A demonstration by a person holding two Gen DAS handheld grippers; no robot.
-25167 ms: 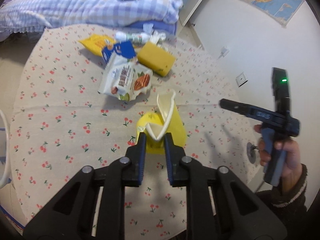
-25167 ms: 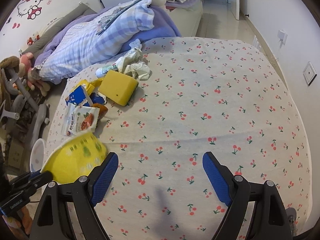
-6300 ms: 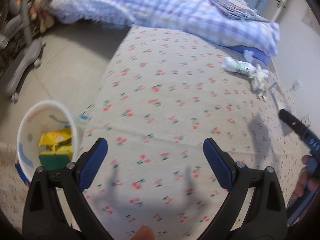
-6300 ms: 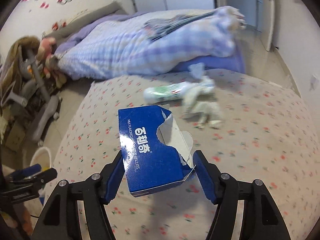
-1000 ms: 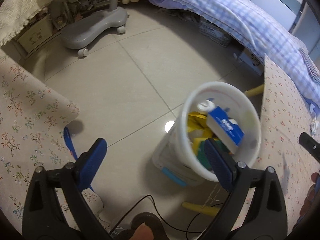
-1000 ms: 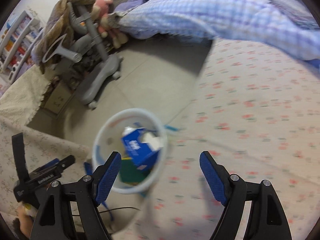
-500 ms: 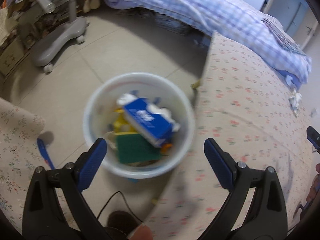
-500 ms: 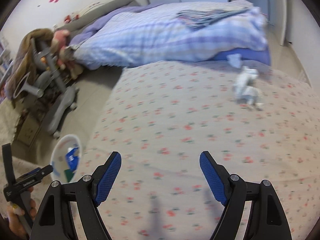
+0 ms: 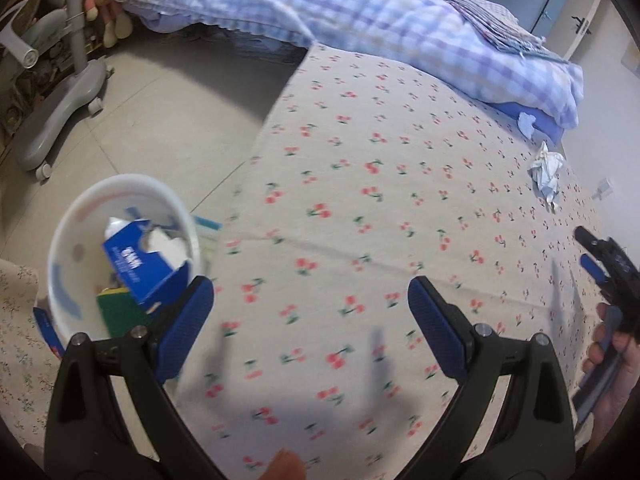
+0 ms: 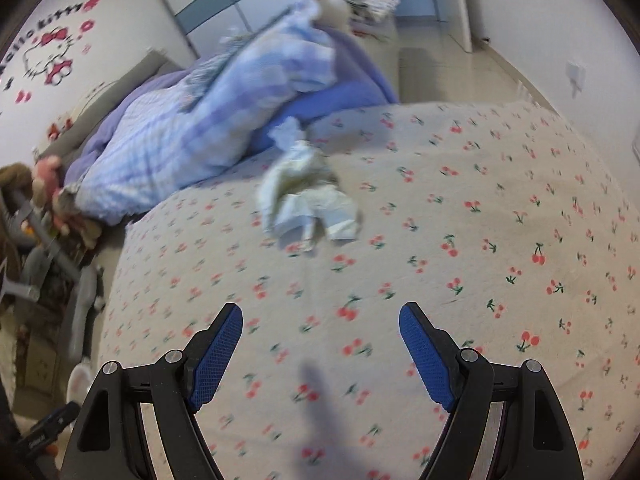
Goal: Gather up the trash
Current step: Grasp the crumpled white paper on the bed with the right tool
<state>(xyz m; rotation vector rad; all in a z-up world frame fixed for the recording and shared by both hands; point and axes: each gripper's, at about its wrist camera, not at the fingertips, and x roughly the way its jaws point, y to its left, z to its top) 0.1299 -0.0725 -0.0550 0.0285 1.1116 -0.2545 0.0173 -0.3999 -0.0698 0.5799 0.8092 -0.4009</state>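
A crumpled white paper wad (image 10: 308,204) lies on the cherry-print tablecloth (image 10: 480,240), ahead of my right gripper (image 10: 320,352), which is open and empty above the cloth. The wad also shows far right in the left wrist view (image 9: 546,170). My left gripper (image 9: 310,320) is open and empty over the table's near edge. A white bin (image 9: 72,216) stands on the floor at lower left, holding a torn blue box (image 9: 136,256), a green sponge (image 9: 116,312) and other trash. The right gripper also shows at the right edge of the left wrist view (image 9: 608,268).
A bed with a checked blue quilt (image 9: 360,12) runs along the table's far side. A grey chair base (image 9: 60,100) stands on the tiled floor at left. A small tissue scrap (image 9: 526,122) lies by the quilt. The wall is at right.
Both grippers swung from the bin toward the table. The bin has slid to the lower left in the left view. The paper wad is now closer and ahead of the right gripper.
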